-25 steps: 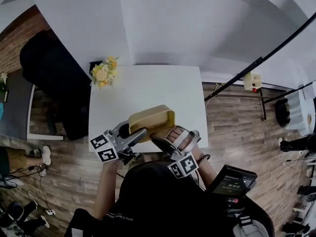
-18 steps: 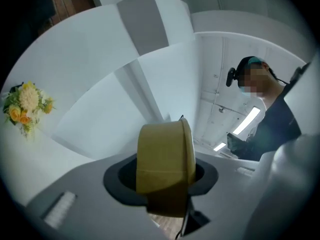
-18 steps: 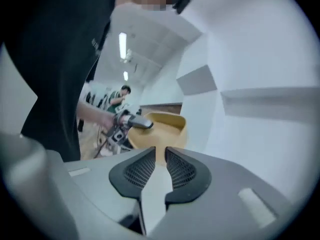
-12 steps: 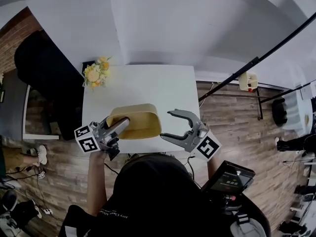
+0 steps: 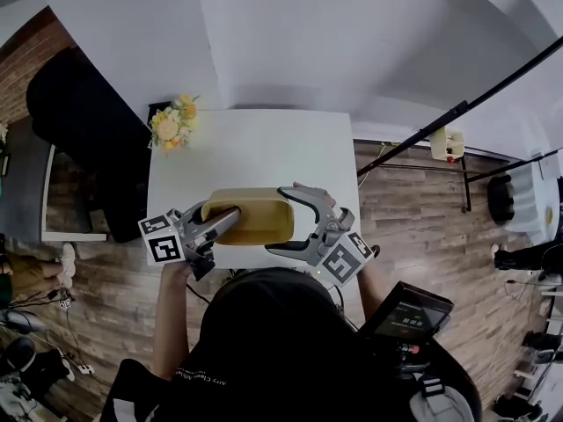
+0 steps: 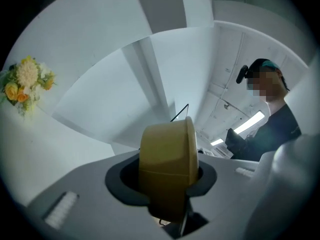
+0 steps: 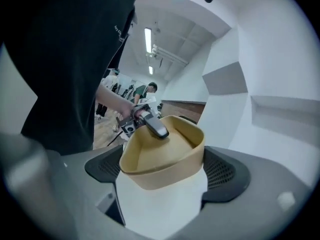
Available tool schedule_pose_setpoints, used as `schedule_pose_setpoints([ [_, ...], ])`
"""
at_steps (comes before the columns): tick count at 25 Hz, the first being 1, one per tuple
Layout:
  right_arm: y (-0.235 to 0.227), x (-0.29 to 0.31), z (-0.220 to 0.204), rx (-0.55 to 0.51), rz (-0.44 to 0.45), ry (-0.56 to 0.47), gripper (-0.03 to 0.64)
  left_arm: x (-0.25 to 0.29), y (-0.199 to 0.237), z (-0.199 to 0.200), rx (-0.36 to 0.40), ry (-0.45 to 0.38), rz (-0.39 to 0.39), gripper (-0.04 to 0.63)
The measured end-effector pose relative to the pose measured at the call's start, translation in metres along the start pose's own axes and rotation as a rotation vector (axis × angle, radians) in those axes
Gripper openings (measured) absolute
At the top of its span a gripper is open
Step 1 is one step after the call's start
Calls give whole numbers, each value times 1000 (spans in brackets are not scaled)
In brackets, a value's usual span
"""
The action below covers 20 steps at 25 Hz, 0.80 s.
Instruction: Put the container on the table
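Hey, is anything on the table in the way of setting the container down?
Nothing visible. The table around the container is bare, and the flowers sit off at its far left corner, well apart.

The container [image 5: 251, 216] looks like moulded plastic: mustard-tan, smooth and matt, with a soft sheen along its rounded rim. The table [image 5: 255, 152] has a white, smooth top with a dull satin finish. The left gripper [image 5: 227, 221], jaws just tightened on the container's wall, and the right gripper [image 5: 275, 218], jaws just opened wide with the container's end between them, have smooth, matt grey plastic shells. The right one's dark pads [image 7: 227, 171] are finely dotted and look rubbery. Each marker cube [image 5: 163, 240] carries flat black-and-white print. The floor [image 5: 413, 227] is grained wood plank with low gloss. The material of the flowers [image 5: 171, 126] at the table's far left corner cannot be told.
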State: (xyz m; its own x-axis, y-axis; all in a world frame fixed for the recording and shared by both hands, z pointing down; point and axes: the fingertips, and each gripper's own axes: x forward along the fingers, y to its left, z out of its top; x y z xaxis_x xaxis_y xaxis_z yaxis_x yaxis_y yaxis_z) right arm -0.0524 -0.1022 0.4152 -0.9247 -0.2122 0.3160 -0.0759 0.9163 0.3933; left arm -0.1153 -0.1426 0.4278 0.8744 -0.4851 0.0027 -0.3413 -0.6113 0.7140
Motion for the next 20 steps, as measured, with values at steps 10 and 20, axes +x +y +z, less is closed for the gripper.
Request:
schedule_pose_setpoints([
  [10, -16, -2, 4, 380, 15, -210, 486, -14, -25, 23, 220, -169, -137, 323],
  [20, -13, -10, -2, 479, 140, -211, 486, -17, -49, -4, 530, -44, -258, 473],
])
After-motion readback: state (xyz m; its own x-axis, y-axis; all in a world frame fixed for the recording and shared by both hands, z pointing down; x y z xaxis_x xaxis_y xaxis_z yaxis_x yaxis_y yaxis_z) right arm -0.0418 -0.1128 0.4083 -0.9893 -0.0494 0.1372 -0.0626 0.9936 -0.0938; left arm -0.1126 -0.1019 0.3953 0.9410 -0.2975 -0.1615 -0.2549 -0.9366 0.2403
